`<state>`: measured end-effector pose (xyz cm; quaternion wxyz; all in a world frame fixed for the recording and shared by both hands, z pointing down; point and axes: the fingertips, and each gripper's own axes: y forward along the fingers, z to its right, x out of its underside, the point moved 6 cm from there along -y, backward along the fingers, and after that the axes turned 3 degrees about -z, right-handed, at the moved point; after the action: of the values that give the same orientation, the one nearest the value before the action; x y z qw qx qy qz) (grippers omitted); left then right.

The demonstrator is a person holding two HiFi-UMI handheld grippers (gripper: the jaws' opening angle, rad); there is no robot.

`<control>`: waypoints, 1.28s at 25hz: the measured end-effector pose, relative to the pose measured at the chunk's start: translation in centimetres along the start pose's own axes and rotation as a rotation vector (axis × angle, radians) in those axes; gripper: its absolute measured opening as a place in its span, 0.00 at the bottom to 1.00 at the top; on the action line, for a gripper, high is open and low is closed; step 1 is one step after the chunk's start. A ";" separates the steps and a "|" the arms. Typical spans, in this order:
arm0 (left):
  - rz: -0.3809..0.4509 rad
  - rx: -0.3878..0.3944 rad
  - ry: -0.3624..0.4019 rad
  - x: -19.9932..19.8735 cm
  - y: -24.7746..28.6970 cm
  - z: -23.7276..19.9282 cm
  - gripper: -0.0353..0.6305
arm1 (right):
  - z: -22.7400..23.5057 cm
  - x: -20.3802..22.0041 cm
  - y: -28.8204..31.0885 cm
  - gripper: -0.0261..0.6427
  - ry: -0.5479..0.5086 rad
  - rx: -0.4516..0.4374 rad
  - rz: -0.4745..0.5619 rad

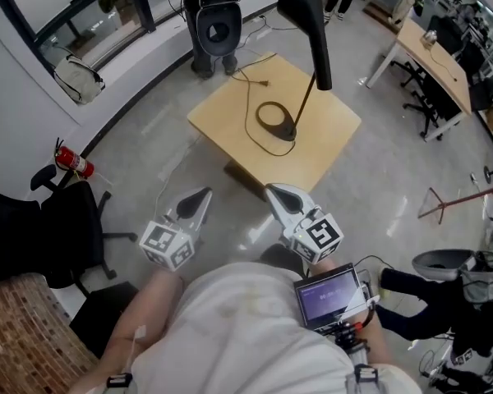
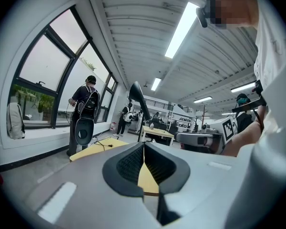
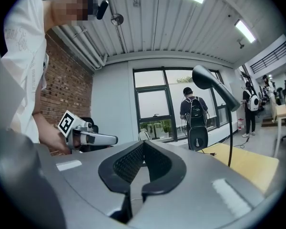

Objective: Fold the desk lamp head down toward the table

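A black desk lamp stands on a square wooden table (image 1: 230, 117). Its round base (image 1: 277, 120) sits near the table's middle, and its long head (image 1: 306, 13) rises upright above the stem. The lamp head (image 2: 138, 98) shows far ahead in the left gripper view, and the lamp head (image 3: 210, 82) shows at the right of the right gripper view. My left gripper (image 1: 202, 197) and right gripper (image 1: 273, 192) hover over the floor short of the table, both shut and holding nothing.
A black cord (image 1: 255, 97) runs from the lamp base across the table. A person with a backpack (image 1: 215, 19) stands beyond the table by the windows. Black office chairs (image 1: 57, 228) sit at the left, a fire extinguisher (image 1: 72, 162) behind them. More desks (image 1: 435, 56) stand at the right.
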<state>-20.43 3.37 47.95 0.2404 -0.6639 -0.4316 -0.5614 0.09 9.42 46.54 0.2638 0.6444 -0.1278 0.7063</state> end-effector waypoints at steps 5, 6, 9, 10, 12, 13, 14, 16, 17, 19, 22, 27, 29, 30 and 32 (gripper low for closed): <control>0.034 -0.036 -0.011 -1.0 -0.1 -0.6 0.06 | 0.6 -0.2 1.2 0.06 -0.001 -0.013 -0.012; 0.034 -0.042 -0.014 -1.0 -0.1 -0.8 0.06 | 0.8 -0.2 1.5 0.06 0.001 -0.016 -0.013; 0.033 -0.069 -0.014 -1.0 0.1 -1.7 0.06 | 1.4 0.0 2.9 0.06 0.006 -0.037 -0.019; 0.034 -0.080 -0.014 -1.1 0.2 -2.1 0.06 | 1.6 0.0 3.5 0.06 0.006 -0.046 -0.020; 0.036 -0.096 -0.020 -1.2 0.5 -2.9 0.06 | 2.1 0.0 4.5 0.06 0.006 -0.059 -0.021; 0.036 -0.099 -0.023 -1.2 0.8 -3.2 0.06 | 2.4 0.0 4.9 0.06 0.004 -0.063 -0.020; 0.034 -0.099 -0.023 -1.2 1.1 -3.5 0.06 | 2.6 -0.1 5.4 0.06 0.003 -0.066 -0.017; 0.027 -0.092 -0.018 -1.4 1.9 -4.2 0.06 | 3.3 -0.4 6.2 0.06 0.000 -0.066 -0.007; 0.024 -0.090 -0.015 -1.6 2.5 -4.5 0.06 | 3.8 -0.6 6.5 0.06 0.000 -0.063 -0.004; 0.025 -0.082 -0.013 -2.2 3.7 -5.0 0.06 | 4.9 -0.8 6.9 0.06 0.001 -0.054 -0.002; 0.025 -0.065 -0.007 -3.0 5.7 -5.5 0.06 | 6.7 -1.2 7.4 0.06 0.010 -0.039 -0.001; 0.018 -0.042 -0.002 -4.1 8.6 -6.1 0.06 | 9.0 -1.9 8.1 0.06 0.013 -0.029 0.005; 0.013 -0.033 0.000 -4.5 9.7 -6.1 0.06 | 10.1 -2.3 8.3 0.06 0.016 -0.021 0.011; 0.010 -0.027 0.002 -4.7 10.3 -6.2 0.06 | 10.7 -2.6 8.4 0.06 0.016 -0.015 0.016; 0.001 -0.013 0.002 -5.0 11.6 -6.3 0.06 | 11.8 -3.0 8.4 0.06 0.017 -0.003 0.027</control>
<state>-14.04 -9.09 46.71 0.2371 -0.6652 -0.4273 -0.5646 5.59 -4.29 46.52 0.2560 0.6363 -0.1354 0.7150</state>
